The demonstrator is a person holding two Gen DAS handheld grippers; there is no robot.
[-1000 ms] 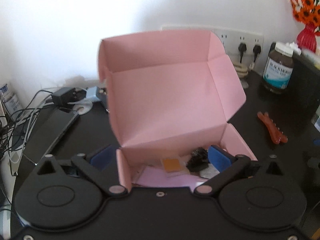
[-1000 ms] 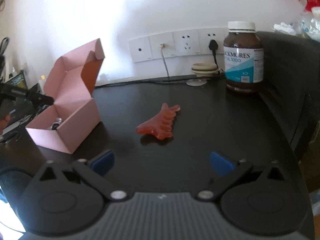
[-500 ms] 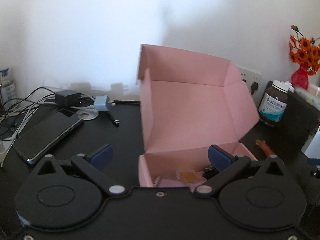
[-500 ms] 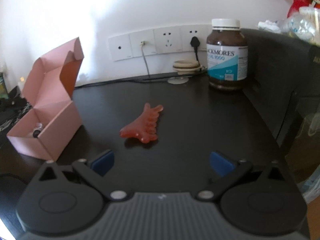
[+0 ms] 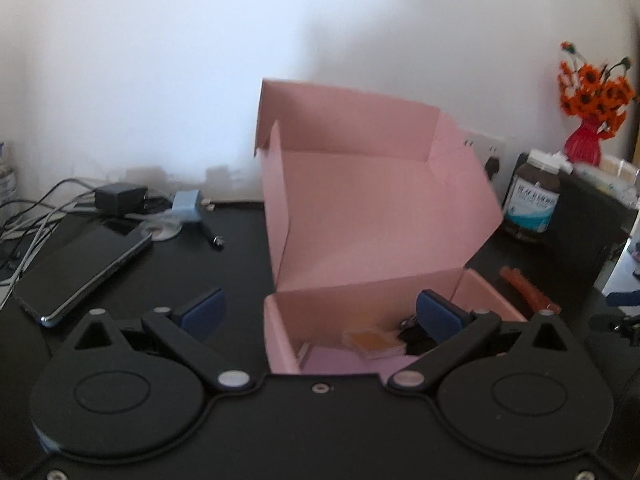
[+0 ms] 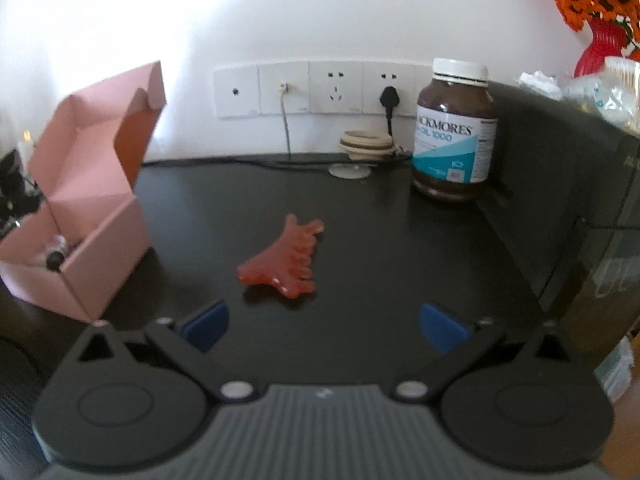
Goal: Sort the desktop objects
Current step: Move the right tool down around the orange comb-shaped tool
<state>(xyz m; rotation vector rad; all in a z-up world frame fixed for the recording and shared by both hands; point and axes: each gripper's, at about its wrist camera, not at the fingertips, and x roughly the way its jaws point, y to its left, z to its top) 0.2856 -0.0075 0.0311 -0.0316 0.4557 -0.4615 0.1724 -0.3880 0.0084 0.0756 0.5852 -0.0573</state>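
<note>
The left claw (image 5: 320,314) is open and empty, positioned at the near edge of the pink box (image 5: 372,216); its right pad (image 5: 438,316) sits over the box interior, its left pad outside the box wall. The box stands on the black surface (image 6: 380,248) with its lid raised upright. Inside lie an orange packet (image 5: 374,343) and a dark item, too blurred to identify. A phone (image 5: 86,270) lies left of the box, with cables and adapters behind it. The right claw (image 6: 324,326) is open and empty, held just short of the red hair clip (image 6: 284,266), which rests on the surface between the box (image 6: 80,216) and a brown supplement bottle (image 6: 454,132). The bottle stands near the wall sockets (image 6: 316,88).
</note>
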